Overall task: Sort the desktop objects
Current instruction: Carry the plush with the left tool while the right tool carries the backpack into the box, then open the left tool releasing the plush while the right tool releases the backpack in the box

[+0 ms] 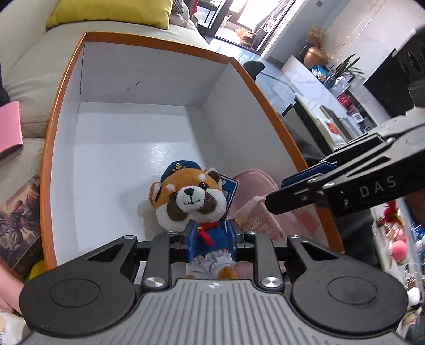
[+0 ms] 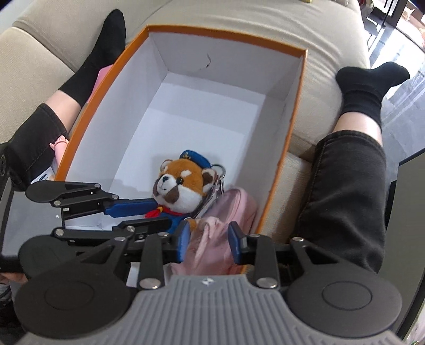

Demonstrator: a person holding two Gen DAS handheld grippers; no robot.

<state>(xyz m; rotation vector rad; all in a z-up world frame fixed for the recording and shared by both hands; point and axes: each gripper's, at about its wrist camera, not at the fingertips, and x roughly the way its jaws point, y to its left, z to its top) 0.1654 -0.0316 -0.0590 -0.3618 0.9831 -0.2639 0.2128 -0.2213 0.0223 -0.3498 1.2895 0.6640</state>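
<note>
A white box with an orange rim [image 1: 148,71] [image 2: 186,50] sits on a beige sofa. At its near end lies a plush red panda [image 1: 190,196] [image 2: 180,185] in a blue sailor cap and suit. My left gripper [image 1: 211,238] [image 2: 159,215] is shut on the plush's blue body, one pad on each side. Beside the plush lies a pink pouch [image 1: 255,183] [image 2: 236,204] with crumpled pink cloth [image 1: 255,217] [image 2: 209,238]. My right gripper [image 2: 209,244] [image 1: 276,192] hangs over that cloth, open, its pads apart on either side of it.
A person's legs in black socks [image 2: 103,53] [image 2: 366,87] flank the box. A yellow cushion [image 1: 111,10] lies on the sofa behind it. An illustrated book [image 1: 18,220] and a pink item [image 1: 9,127] sit left of the box. A cluttered counter [image 1: 332,106] stands at the right.
</note>
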